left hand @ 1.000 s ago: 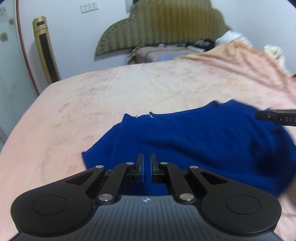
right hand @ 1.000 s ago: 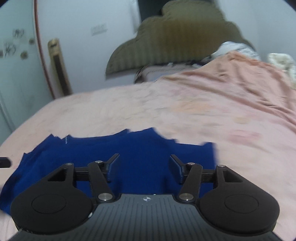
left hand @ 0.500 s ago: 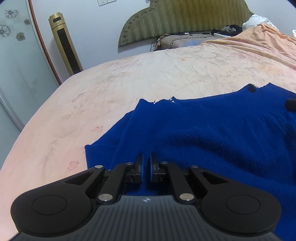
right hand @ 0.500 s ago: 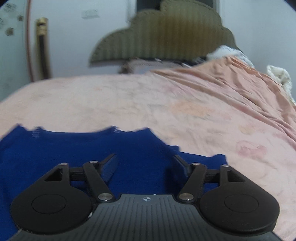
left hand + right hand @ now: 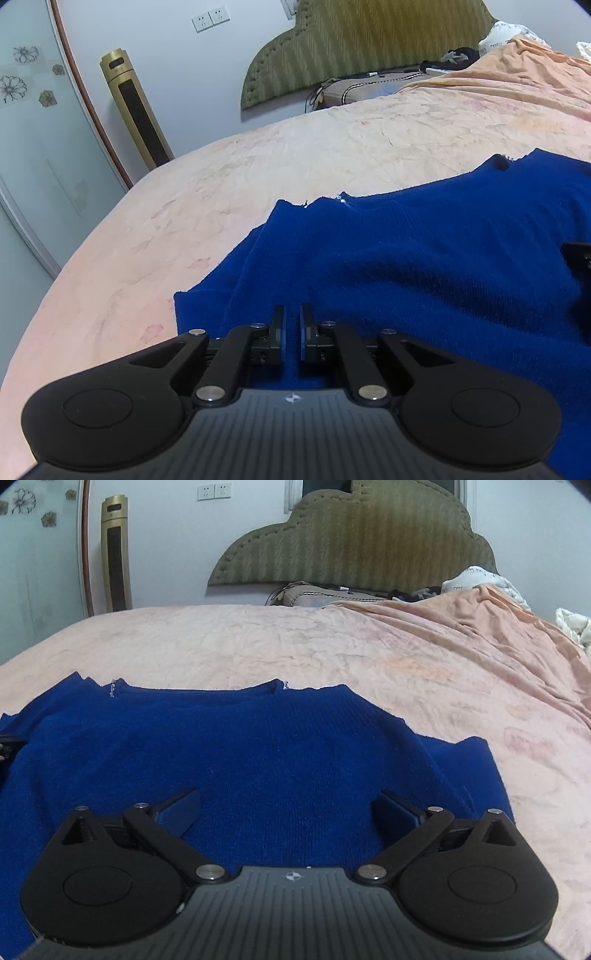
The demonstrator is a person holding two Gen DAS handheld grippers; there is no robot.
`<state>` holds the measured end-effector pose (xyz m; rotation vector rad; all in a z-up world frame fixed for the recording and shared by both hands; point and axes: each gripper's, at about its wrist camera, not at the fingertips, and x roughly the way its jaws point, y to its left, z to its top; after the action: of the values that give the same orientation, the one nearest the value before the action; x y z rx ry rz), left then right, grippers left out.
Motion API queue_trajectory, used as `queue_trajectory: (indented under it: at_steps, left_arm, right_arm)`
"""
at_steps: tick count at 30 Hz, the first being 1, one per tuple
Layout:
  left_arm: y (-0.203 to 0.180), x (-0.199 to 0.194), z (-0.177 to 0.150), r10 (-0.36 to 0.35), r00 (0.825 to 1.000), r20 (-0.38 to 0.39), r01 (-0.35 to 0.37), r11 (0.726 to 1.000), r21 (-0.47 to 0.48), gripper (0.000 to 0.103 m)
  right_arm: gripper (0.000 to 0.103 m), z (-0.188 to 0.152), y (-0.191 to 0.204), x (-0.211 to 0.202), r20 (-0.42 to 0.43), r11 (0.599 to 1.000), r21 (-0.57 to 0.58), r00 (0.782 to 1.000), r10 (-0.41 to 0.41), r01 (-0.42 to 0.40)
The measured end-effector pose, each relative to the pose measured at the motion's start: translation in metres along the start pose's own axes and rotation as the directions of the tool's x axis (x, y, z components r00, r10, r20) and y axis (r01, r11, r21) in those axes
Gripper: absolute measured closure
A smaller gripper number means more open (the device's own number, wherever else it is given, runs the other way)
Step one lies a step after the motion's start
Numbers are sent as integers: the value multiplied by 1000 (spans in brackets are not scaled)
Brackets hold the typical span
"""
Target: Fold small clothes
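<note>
While no writing reads, left tongs (image 5: 291,328) sit pressed together and right tongs (image 5: 290,810), just opening, spread over blue sweater (image 5: 258,746).

Both views are wide fisheyes mounted just behind a gripper, whose black body fills the bottom of each frame, looking forward and slightly down along the fingers. Each sits low and close over a blue sweater (image 5: 424,258) (image 5: 258,746) on the bed (image 5: 314,158) (image 5: 332,642). They share the green headboard (image 5: 362,40) (image 5: 354,542) at the top and the gold tower fan (image 5: 135,110) (image 5: 116,554) at upper left.
</note>
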<state>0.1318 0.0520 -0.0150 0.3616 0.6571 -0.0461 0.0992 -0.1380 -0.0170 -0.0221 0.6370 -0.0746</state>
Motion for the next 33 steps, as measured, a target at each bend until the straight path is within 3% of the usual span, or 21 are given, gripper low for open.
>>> queue_trajectory:
  at_steps: [7, 25, 33]
  left_arm:
    - [-5, -1, -3, 23, 1000, 19, -24, 1000, 19, 97]
    - [7, -6, -4, -15, 1000, 5, 15, 997, -80, 96]
    - [9, -9, -6, 2, 1000, 6, -1, 996, -86, 84]
  right_arm:
    - [0, -2, -3, 1, 3, 1000, 7, 1000, 7, -7]
    - [0, 0, -6, 5, 2, 1000, 18, 1000, 18, -18]
    - [0, 0, -6, 5, 0, 1000, 16, 1000, 27, -27]
